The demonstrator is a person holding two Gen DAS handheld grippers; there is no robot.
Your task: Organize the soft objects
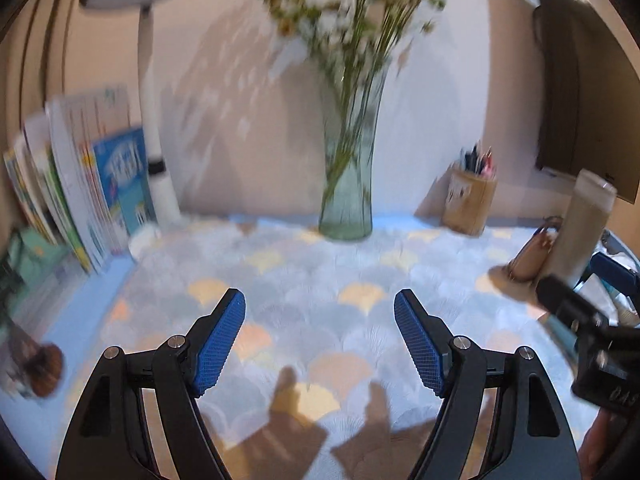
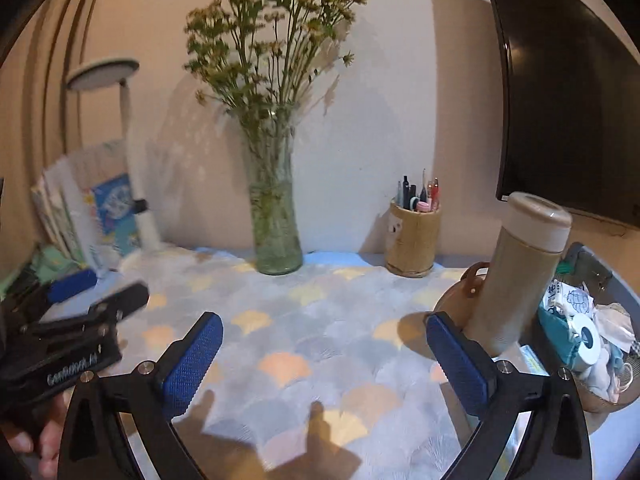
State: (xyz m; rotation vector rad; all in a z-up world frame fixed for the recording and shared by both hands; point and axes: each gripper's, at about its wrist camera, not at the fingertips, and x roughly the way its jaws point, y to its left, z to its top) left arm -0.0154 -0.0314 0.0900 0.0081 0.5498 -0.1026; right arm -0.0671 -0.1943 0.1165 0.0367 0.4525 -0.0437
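- Writing: the left gripper's (image 2: 80,304) black body, seen at the left edge of the right wrist view, carries pale lettering, too blurred to read. A white packet (image 2: 568,296) in the basket (image 2: 624,288) has blue print, not legible. The blue book (image 1: 124,176) has white characters on its cover, smeared by blur.
- Soft things: a heap of cloth and packets lies in the grey basket at the far right of the table, just behind the bottle (image 2: 520,268). It includes a teal cloth (image 2: 560,332), white crumpled fabric (image 2: 616,324) and a white roll (image 2: 586,338) with a dark centre, its round end facing the camera. The heap is jumbled, with no clear long axis.
- Left gripper (image 1: 320,344): fingers spread wide with nothing between them, over the patterned tablecloth (image 1: 320,272), pointing toward the vase (image 1: 348,200).
- Right gripper (image 2: 324,360): jaws very wide, nothing between them; the right finger (image 2: 460,364) sits in front of the bottle's base, and contact cannot be told.
- The beige bottle leans in the picture, its cap up and to the right, standing beside a round tan bag (image 2: 460,296).
- Along the wall stand books (image 1: 72,184), a white lamp (image 1: 152,120), the green glass vase of flowers, and a woven pen holder (image 2: 414,236). A dark screen (image 2: 568,92) hangs at the right.
- A hand (image 2: 44,440) shows at the lower left of the right wrist view, under the left gripper.
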